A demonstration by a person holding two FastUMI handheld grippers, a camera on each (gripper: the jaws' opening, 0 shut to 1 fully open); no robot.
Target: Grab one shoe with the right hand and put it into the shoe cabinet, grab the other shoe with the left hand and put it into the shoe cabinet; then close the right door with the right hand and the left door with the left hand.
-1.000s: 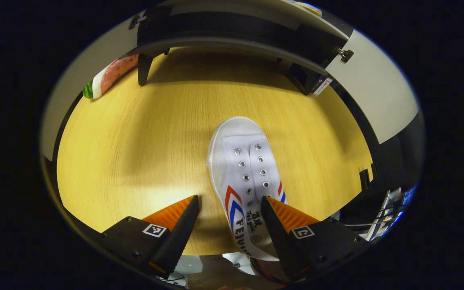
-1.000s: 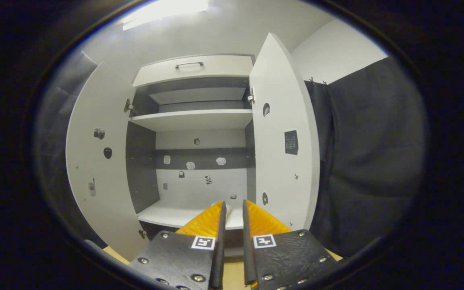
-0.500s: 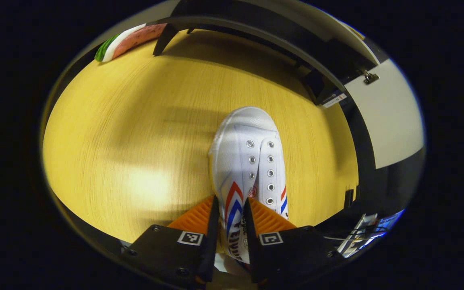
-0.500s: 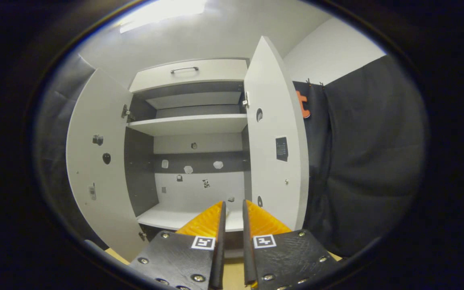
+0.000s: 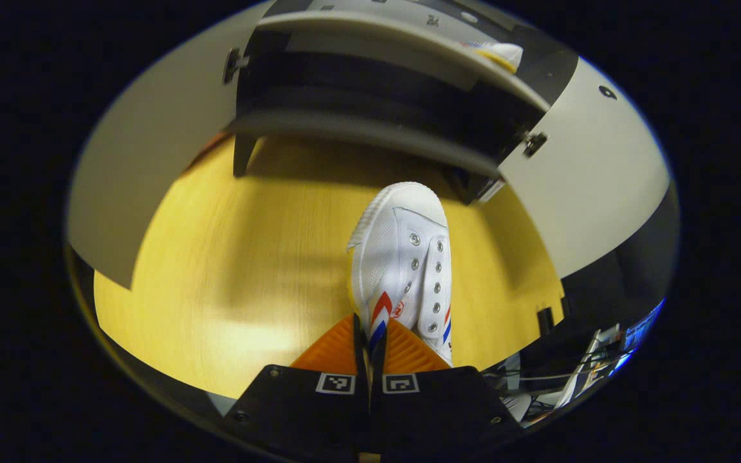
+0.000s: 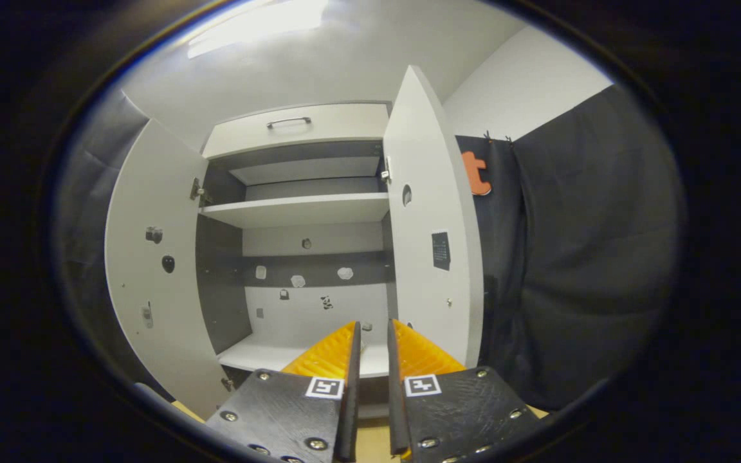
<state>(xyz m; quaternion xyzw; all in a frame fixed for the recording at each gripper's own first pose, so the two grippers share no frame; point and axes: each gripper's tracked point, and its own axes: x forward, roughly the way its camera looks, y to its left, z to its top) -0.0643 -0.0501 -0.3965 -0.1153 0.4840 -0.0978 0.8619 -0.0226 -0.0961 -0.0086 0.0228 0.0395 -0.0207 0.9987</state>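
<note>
The left gripper point(image 5: 369, 334) has its jaws pinched on the side wall of the white canvas shoe with red and blue chevrons point(image 5: 404, 263), toe pointing away toward the open white shoe cabinet point(image 5: 370, 83), above the yellow wooden floor point(image 5: 242, 270). The right gripper point(image 6: 370, 341) faces the cabinet, jaws narrow and empty.

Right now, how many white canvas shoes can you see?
2. One white canvas shoe with red and blue chevrons is pinched at its heel by the left gripper above the wooden floor. A second lies on the cabinet shelf, partly hidden.

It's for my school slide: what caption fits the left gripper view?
Left tongs shut on a white sneaker above the wooden floor.
</note>
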